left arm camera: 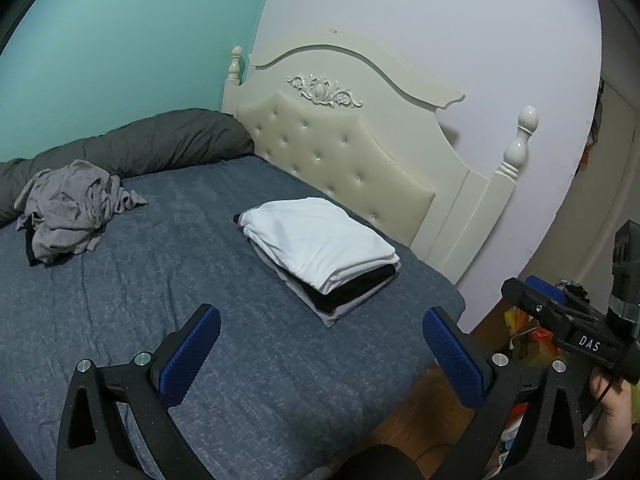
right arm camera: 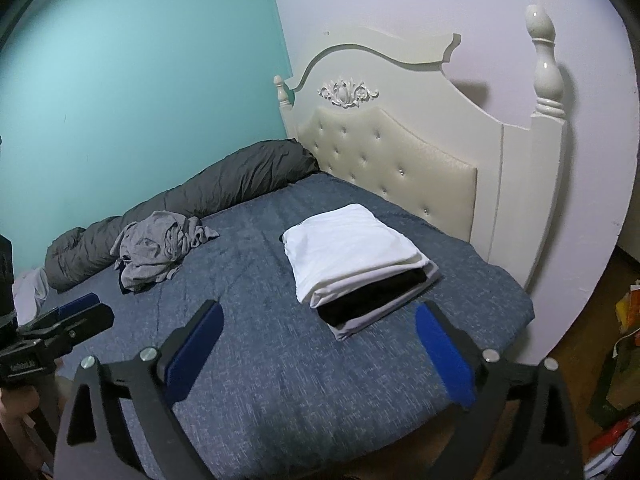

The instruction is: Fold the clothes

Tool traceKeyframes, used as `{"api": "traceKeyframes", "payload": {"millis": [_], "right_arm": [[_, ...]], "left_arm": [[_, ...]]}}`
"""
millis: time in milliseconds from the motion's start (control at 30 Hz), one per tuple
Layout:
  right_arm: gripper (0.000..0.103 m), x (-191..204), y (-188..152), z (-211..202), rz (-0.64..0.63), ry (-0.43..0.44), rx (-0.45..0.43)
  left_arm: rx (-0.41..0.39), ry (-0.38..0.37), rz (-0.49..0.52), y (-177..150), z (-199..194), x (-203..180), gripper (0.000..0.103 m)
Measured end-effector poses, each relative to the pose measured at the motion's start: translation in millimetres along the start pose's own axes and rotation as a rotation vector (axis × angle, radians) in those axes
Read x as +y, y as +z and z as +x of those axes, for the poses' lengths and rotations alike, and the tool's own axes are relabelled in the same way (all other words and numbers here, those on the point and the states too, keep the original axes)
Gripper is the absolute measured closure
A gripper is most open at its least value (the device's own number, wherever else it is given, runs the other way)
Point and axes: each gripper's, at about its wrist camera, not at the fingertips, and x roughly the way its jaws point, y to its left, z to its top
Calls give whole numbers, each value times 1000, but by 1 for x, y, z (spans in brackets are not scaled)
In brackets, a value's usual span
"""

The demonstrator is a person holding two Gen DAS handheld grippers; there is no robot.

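Observation:
A stack of folded clothes (left arm camera: 326, 254) lies on the blue bedspread (left arm camera: 168, 292) near the headboard, white on top, black and grey beneath; the right wrist view shows the same stack (right arm camera: 352, 256). A crumpled grey garment (left arm camera: 72, 208) sits at the far left of the bed, also visible as a heap (right arm camera: 160, 246). My left gripper (left arm camera: 322, 330) is open above the bed's near edge, short of the stack, with nothing between its blue pads. My right gripper (right arm camera: 320, 322) is open too, just in front of the stack, holding nothing.
A rolled dark grey duvet (left arm camera: 160, 142) lies along the teal wall. The cream tufted headboard (left arm camera: 344, 148) stands behind the stack. Beyond the bed's right edge are wooden floor and coloured bags (right arm camera: 624, 320). The other gripper shows at each view's side (left arm camera: 560, 320).

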Motion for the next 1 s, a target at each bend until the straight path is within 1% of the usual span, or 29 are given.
{"api": "traceKeyframes", "payload": {"millis": [233,500,667,800,900,1000], "right_arm": [[3,8,-9,-9,-15,-24,-11],[3,17,-15,-19,-24,-21,-25],[3,22,-18,-25,-40,-21,-39],[2,25,-22,-29,-47,-24,-51],[2,27,-25,-31,-56,-30,-56],[2,27,-28,-30,-58,-28,-51]], "left_arm": [[-23,37,32,-4,-15,-4,0],[-39,25,39,-11,-27,-3,0],[-39,23,23,-15,-31,-3,0],[-38,21,29,-18,-31,-3,0],[-37,50,51,-20,-30,-4,0],[-37,56,58,-23,-31,-4,0]]}}
